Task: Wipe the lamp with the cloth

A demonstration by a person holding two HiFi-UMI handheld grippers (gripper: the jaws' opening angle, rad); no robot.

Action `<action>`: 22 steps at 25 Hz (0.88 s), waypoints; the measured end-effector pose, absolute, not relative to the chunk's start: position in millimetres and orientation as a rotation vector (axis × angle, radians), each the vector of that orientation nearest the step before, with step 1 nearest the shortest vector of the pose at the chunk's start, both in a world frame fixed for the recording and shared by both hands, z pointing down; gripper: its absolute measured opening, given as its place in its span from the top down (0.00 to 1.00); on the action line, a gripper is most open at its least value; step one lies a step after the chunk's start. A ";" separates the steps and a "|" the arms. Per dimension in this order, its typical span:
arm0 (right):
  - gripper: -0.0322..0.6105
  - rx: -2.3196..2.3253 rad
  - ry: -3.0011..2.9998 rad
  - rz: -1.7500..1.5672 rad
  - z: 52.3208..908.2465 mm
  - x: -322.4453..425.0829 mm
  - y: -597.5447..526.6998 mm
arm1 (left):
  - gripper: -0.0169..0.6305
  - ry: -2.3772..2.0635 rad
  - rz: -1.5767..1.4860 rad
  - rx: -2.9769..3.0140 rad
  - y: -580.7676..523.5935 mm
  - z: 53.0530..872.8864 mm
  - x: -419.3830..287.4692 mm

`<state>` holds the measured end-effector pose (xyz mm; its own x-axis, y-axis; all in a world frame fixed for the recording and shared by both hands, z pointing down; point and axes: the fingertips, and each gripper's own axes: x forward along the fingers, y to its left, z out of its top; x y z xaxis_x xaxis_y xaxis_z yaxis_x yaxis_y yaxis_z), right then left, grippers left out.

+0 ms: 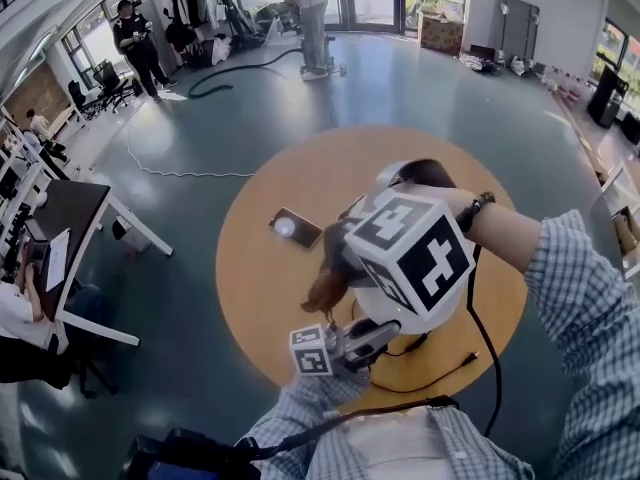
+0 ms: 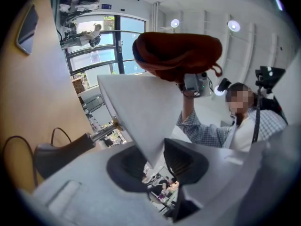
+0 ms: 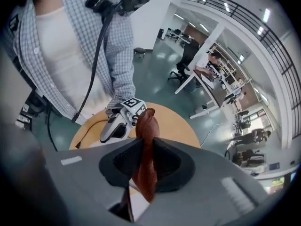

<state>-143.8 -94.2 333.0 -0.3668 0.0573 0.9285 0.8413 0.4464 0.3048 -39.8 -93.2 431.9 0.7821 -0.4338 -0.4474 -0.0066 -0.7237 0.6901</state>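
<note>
Closest to us, in the left gripper view, the left gripper (image 2: 155, 161) has its jaws pinched on the pointed lower tip of the lamp's white cone-shaped shade (image 2: 141, 112). The head view barely shows that shade, because the right gripper's marker cube covers most of it.

In the right gripper view, the right gripper (image 3: 146, 161) is clamped on the rust-brown cloth (image 3: 146, 173), a twisted strip running up between its jaws. Just beyond the cloth's tip sits the left gripper's own marker cube.

Only the left gripper view shows the cloth bunched at the shade's upper edge, though we cannot tell if it touches. To the shade's left is a dark stem-like part (image 2: 61, 152) with a metal rod on its end.

Under it all is the round wooden table (image 1: 270, 278). Lying on it are a black cable (image 1: 440, 378) and, further off, a dark rectangular slab (image 1: 295, 228).

We count two grippers, one cloth, one lamp shade and one slab.
</note>
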 end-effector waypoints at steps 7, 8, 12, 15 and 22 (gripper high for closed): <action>0.85 -0.720 -1.598 -1.355 347.1 -125.0 -57.6 | 0.80 -0.302 -0.767 2.263 -90.7 434.9 -49.9; 0.85 -0.705 -1.569 -1.396 348.4 -118.7 -56.3 | 0.80 -0.304 -0.768 2.265 -91.1 430.7 -48.8; 0.85 -0.618 -1.598 -1.479 343.7 -100.5 -45.7 | 0.80 -0.298 -0.772 2.254 -90.3 427.1 -46.3; 0.85 -0.538 -1.741 -1.471 335.6 -90.8 -32.3 | 0.80 -0.295 -0.765 2.249 -89.0 424.8 -44.2; 0.85 -0.379 -1.837 -1.276 352.2 -31.4 -37.2 | 0.80 -0.282 -0.754 2.244 -91.3 425.8 -42.1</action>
<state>-31.4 -37.2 352.2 -0.5968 -0.2086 0.7748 0.6531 0.4347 0.6201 -42.1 -91.3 425.8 0.8030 -0.4094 -0.4331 0.0255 -0.7025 0.7112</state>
